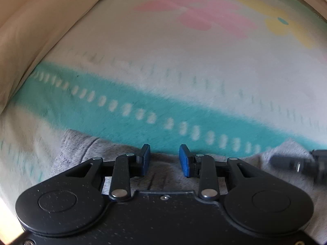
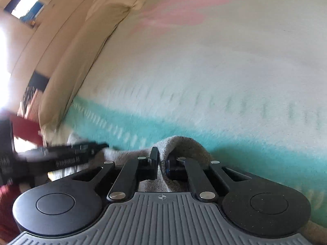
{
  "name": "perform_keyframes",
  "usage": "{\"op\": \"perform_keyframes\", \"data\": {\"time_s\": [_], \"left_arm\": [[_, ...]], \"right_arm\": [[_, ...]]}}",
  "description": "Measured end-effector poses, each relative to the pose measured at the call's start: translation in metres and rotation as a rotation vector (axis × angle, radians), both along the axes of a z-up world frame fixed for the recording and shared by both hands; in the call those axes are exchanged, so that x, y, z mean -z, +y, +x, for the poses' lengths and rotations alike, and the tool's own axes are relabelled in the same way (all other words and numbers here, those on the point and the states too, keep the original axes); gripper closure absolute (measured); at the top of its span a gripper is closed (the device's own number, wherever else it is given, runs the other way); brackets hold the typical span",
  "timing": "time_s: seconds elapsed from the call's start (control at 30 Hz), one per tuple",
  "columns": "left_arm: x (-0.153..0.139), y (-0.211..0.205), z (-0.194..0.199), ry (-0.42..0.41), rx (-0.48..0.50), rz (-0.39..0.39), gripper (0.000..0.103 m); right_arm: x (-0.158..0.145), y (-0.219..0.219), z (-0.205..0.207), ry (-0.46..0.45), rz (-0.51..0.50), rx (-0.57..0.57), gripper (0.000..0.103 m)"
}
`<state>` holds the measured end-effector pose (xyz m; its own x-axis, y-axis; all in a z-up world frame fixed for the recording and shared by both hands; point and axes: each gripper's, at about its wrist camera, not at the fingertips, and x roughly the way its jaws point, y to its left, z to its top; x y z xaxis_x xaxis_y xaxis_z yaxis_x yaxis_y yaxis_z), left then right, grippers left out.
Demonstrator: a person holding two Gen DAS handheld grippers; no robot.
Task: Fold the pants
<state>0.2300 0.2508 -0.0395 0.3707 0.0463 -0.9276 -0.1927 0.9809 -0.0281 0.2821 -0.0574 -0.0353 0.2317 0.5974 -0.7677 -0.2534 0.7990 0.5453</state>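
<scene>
Two tools are at work over one garment: the grey knit fleece pants [image 1: 163,175] lie on a bed under a fuzzy blanket with a teal dotted band and pink and yellow flowers [image 1: 184,65], with a tan pillow [image 1: 34,32] along its far left side. We note the left tool [image 1: 164,161] released, its blue pads [image 1: 185,161] standing apart with only grey cloth showing below them and nothing pinched. It hangs just above the pants' near edge, which we judge to be either the run-in to a grasp or the moment after letting go; the frames do not settle which. The right tool [image 2: 162,163] is clenched on a raised ridge of the same grey fabric [image 2: 179,149], the cloth humped up and draped over its right finger. We read that hump as a lifted edge, gripped so it can be carried over for a fold. The other tool shows blurred at the left of the right wrist view [image 2: 67,153], so both sit near each other along the same edge, probably to keep it straight. Both views are smeared by motion; waistband or hem, we cannot tell.
</scene>
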Motion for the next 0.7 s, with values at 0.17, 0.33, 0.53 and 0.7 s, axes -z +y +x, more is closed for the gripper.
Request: {"op": "perform_keyframes", "data": {"time_s": [0.17,0.33,0.53,0.7], "left_arm": [[0.002,-0.009,-0.001,-0.001,0.041,0.053,0.060],[0.003,-0.010,-0.003,-0.009,0.041,0.064,0.058],[0.001,-0.015,-0.007,-0.016,0.068,0.125,0.058],[-0.011,-0.025,-0.014,-0.034,0.093,0.173,0.058]], "right_arm": [[-0.005,-0.010,0.011,0.013,0.053,0.066,0.097],[0.011,-0.007,0.018,0.045,-0.018,0.048,0.097],[0.000,-0.041,0.027,0.082,0.045,0.138,0.087],[-0.046,-0.072,0.019,-0.112,-0.036,0.229,0.087]]}}
